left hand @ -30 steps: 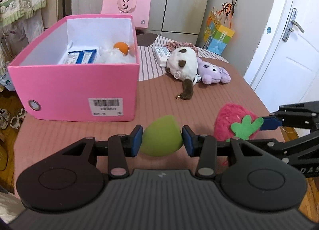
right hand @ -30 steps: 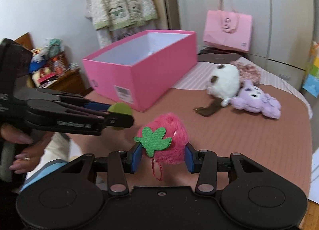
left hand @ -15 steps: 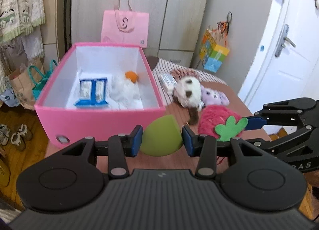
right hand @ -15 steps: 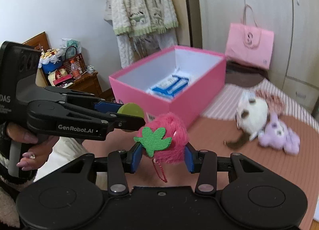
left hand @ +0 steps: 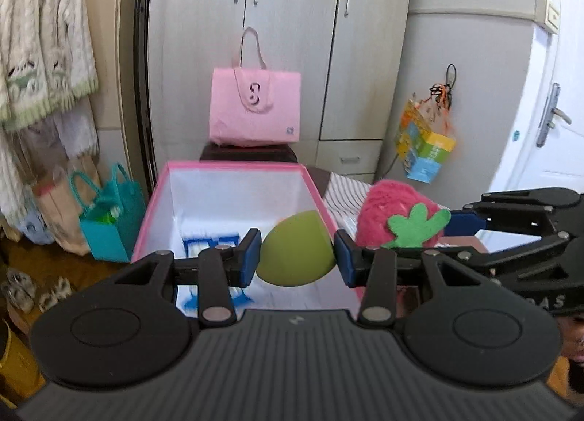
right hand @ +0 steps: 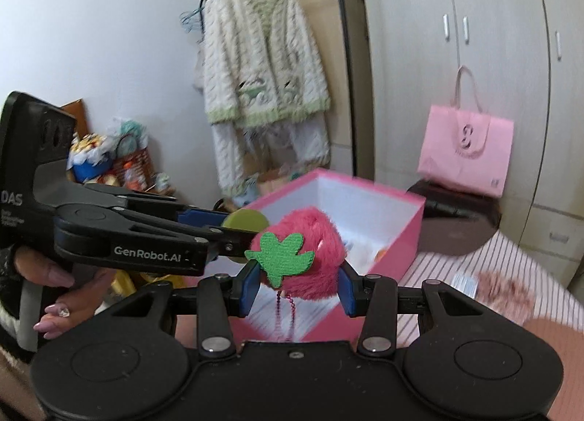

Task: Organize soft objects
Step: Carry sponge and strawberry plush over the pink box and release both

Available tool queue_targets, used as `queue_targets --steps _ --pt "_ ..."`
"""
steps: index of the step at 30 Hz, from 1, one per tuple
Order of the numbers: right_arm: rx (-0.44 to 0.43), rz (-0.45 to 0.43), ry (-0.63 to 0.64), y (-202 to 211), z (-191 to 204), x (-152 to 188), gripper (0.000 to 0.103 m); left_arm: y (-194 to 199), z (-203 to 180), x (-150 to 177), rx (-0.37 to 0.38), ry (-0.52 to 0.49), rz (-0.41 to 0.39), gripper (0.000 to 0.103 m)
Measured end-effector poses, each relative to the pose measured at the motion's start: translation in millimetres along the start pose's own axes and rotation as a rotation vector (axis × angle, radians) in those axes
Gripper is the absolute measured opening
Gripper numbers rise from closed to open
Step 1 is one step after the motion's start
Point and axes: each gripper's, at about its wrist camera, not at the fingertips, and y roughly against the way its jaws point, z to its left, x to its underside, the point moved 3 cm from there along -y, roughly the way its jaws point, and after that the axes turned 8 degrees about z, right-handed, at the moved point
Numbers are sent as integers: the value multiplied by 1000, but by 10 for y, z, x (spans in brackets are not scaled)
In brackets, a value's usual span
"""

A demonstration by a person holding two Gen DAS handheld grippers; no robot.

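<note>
My left gripper (left hand: 297, 260) is shut on a green egg-shaped sponge (left hand: 295, 249) and holds it above the open pink box (left hand: 233, 165). My right gripper (right hand: 297, 287) is shut on a fluffy pink strawberry plush (right hand: 310, 256) with a green felt leaf, held over the box's near side (right hand: 412, 202). The strawberry also shows in the left wrist view (left hand: 398, 213), just right of the box. The sponge shows in the right wrist view (right hand: 246, 218) beside the strawberry. Blue-and-white packets (left hand: 204, 242) lie inside the box.
A pink tote bag (left hand: 255, 107) stands on a dark stool behind the box. A striped cloth (right hand: 511, 267) covers the table's far end, with a pink fuzzy item (right hand: 503, 286) on it. A teal bag (left hand: 109, 220) stands on the floor at left. Wardrobe doors are behind.
Both grippers have risen and moved forward, from the table level in front of the box to above the box, each still holding its object.
</note>
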Motion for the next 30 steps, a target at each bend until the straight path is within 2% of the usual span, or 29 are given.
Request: queue_targets --steps 4,10,16,19,23,30 --pt "4 41 2 -313 -143 -177 49 -247 205 -183 -24 30 34 43" --pt "24 148 76 -1026 -270 -376 49 -815 542 -317 -66 103 157 43" --pt "11 229 104 -1535 -345 -466 49 -1247 812 -402 -88 176 249 43" --pt "21 255 93 -1710 -407 -471 50 -1304 851 -418 -120 152 239 43" --pt "15 280 101 -1841 -455 -489 51 -1386 878 -440 -73 146 275 43" --pt "21 292 80 -1979 -515 -524 56 -1422 890 -464 -90 141 266 46"
